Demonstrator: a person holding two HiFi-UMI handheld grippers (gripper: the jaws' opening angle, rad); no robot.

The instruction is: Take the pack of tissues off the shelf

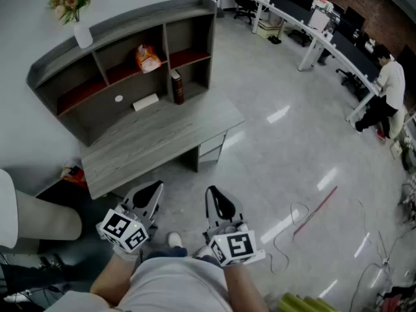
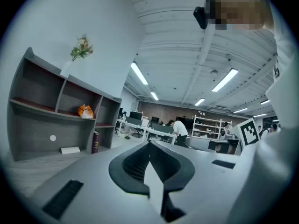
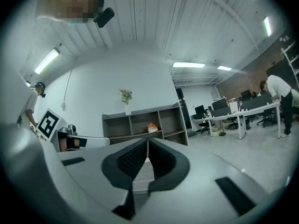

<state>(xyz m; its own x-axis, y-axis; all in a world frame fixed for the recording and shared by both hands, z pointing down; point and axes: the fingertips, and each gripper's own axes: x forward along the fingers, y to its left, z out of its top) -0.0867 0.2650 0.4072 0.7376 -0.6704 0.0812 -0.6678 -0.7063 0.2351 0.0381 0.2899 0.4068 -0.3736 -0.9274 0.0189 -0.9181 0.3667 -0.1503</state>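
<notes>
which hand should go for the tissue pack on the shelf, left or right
Left, probably. In the head view the tissue pack lies nearly straight ahead of the left gripper, while the right gripper sits further to the side. Both are shut and empty.

One shelf point(image 1: 130, 19), one desk point(image 1: 156, 138)
On them: one pack of tissues point(image 1: 145, 102), one orange bag point(image 1: 147, 58), one book point(image 1: 176, 87), one vase point(image 1: 82, 36).

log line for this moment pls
phase: pre-reach | left tongs: shut, empty | right tongs: shut, empty | pack of tissues: low in shelf, untouched
</notes>
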